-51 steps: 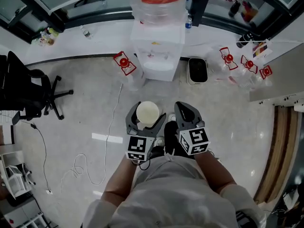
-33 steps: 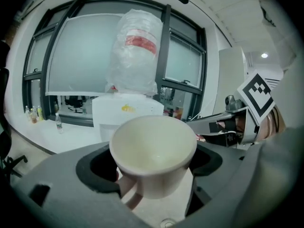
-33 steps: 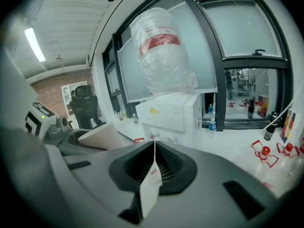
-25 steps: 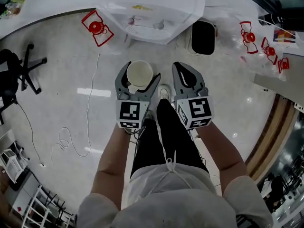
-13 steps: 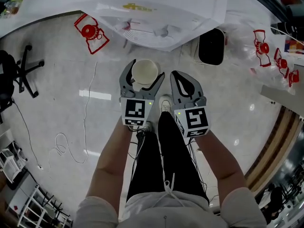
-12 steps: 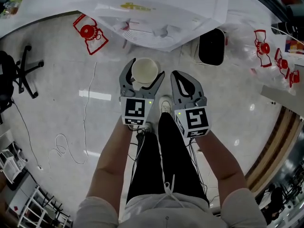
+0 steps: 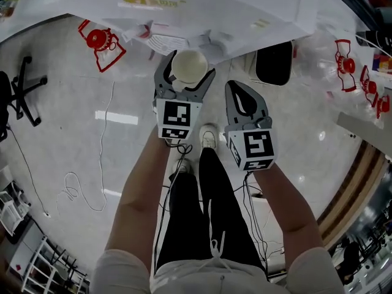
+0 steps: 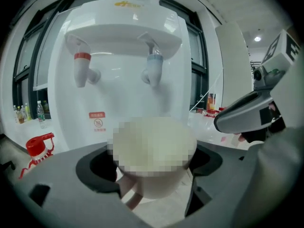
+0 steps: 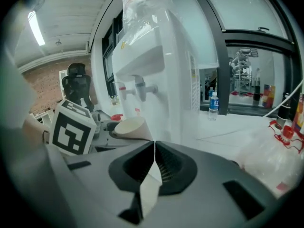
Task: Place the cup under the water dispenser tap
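Cream paper cup (image 7: 189, 66) sits pinched upright in the left hand-held gripper (image 7: 187, 73), close in front of the white water dispenser (image 8: 123, 46); the right hand-held gripper (image 7: 237, 89) is pressed together.

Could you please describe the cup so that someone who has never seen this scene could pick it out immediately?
Find the white water dispenser with a red tap and a blue tap. In front of it, the left hand-held gripper grips the cup. It is the only pale cream, open-topped cup; the right hand-held gripper is shut and empty.
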Action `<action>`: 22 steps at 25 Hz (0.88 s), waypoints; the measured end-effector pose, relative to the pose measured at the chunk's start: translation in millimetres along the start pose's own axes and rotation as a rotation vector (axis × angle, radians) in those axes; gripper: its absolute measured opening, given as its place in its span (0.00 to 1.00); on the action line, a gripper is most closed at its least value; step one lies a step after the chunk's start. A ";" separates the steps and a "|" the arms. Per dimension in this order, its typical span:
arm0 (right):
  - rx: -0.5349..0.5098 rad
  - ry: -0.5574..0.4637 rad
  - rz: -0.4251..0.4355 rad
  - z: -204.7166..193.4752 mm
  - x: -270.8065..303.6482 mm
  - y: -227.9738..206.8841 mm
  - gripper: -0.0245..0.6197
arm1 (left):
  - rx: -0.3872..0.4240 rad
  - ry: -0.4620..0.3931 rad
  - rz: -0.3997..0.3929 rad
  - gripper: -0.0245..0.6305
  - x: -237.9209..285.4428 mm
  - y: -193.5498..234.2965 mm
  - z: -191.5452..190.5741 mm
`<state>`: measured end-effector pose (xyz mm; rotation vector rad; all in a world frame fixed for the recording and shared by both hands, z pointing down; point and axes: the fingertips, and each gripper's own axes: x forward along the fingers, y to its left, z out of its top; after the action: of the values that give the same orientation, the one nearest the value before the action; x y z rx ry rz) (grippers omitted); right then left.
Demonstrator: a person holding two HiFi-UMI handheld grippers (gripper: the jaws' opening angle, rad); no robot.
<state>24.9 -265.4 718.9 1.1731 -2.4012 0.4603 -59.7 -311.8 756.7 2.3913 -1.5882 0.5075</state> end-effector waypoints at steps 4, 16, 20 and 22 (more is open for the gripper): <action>-0.003 0.013 -0.014 -8.1 3.3 -3.3 0.08 | 0.001 0.014 0.013 0.72 11.7 -0.6 -11.4; 0.025 0.015 -0.038 -11.8 7.2 -12.0 0.08 | 0.054 0.045 0.025 0.72 32.4 3.0 -23.5; 0.026 0.003 -0.063 -11.9 6.0 -13.5 0.08 | 0.072 0.036 0.017 0.72 36.0 5.2 -21.7; 0.031 0.001 -0.070 -11.0 3.9 -14.1 0.08 | 0.071 0.029 0.018 0.72 37.7 5.6 -21.5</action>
<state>36.5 -271.1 731.8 1.2653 -2.3518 0.4772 -54.9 -337.8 791.6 2.4113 -1.6065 0.6100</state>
